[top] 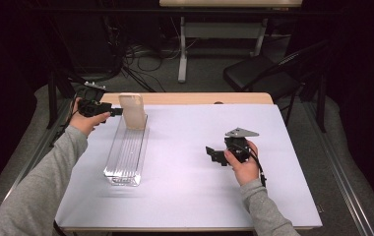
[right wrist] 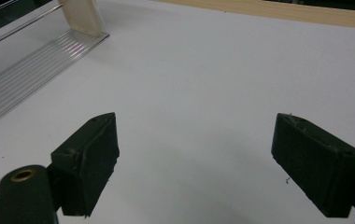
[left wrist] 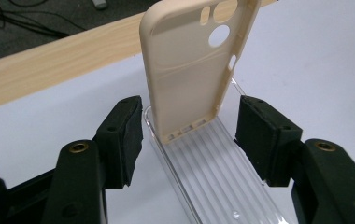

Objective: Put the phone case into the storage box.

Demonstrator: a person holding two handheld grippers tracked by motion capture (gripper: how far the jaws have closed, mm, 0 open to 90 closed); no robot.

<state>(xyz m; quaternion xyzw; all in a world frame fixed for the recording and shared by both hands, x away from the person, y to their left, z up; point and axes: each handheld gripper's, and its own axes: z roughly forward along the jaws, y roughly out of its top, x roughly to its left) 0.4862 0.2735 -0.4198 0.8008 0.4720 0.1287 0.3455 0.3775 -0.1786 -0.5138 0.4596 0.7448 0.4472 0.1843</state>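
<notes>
beige and rubbery-looking, the phone case [left wrist: 192, 65] stands upright at the far end of the clear ribbed tray [top: 125, 152], its lower edge set down among the ribs and its camera holes at the top. it looks light, thin-walled and somewhat flexible — my guess is that it bends if pinched across its open face, so the two long side edges low down are the place to take hold, where the shell is stiffest. standing on one narrow edge it could tip at a nudge.

left gripper [left wrist: 189, 135] sits at the case's foot, jaws spread to either side of it; a clear gap shows between each pad and the case's sides, so nothing is pinched. the tray itself holds nothing besides the case — the rest of its grooved bed runs bare toward the person. being clear hard plastic on a smooth white sheet [top: 185, 196], it would likely slide if pushed.

right gripper [right wrist: 196, 158] rests well apart on the sheet, jaws spread wide with bare surface between them.
</notes>
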